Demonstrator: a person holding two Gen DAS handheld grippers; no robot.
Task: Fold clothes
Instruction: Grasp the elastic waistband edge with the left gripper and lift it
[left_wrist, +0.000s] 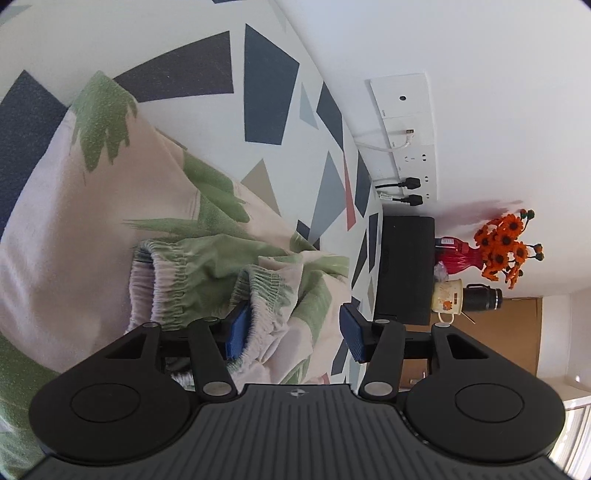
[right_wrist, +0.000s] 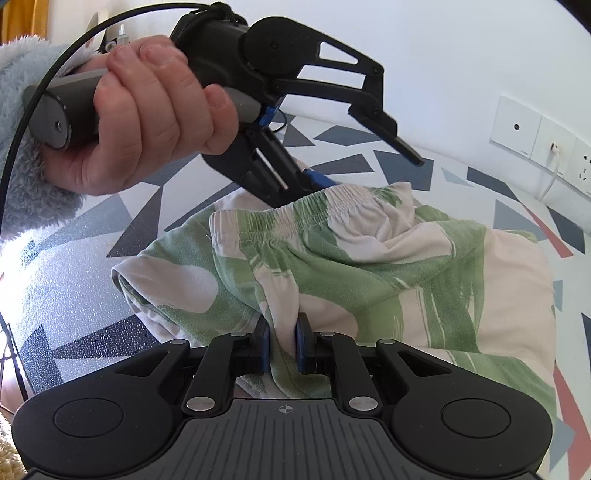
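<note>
A pair of cream shorts with green leaf print (right_wrist: 369, 266) lies crumpled on a table with a white cloth of grey and blue triangles (right_wrist: 74, 258). My right gripper (right_wrist: 282, 345) is shut on a fold of the shorts at their near edge. My left gripper (left_wrist: 295, 332) is open, its jaws astride the elastic waistband (left_wrist: 177, 291) of the shorts (left_wrist: 92, 221). In the right wrist view the left gripper (right_wrist: 369, 162) is held by a hand and reaches down to the waistband (right_wrist: 332, 203) at the far side.
A white wall with sockets and plugged cables (left_wrist: 410, 155) stands behind the table. A black box (left_wrist: 406, 269), a red vase of orange flowers (left_wrist: 495, 251), a cream mug (left_wrist: 448, 295) and a black flask (left_wrist: 484, 297) stand at the table's far end.
</note>
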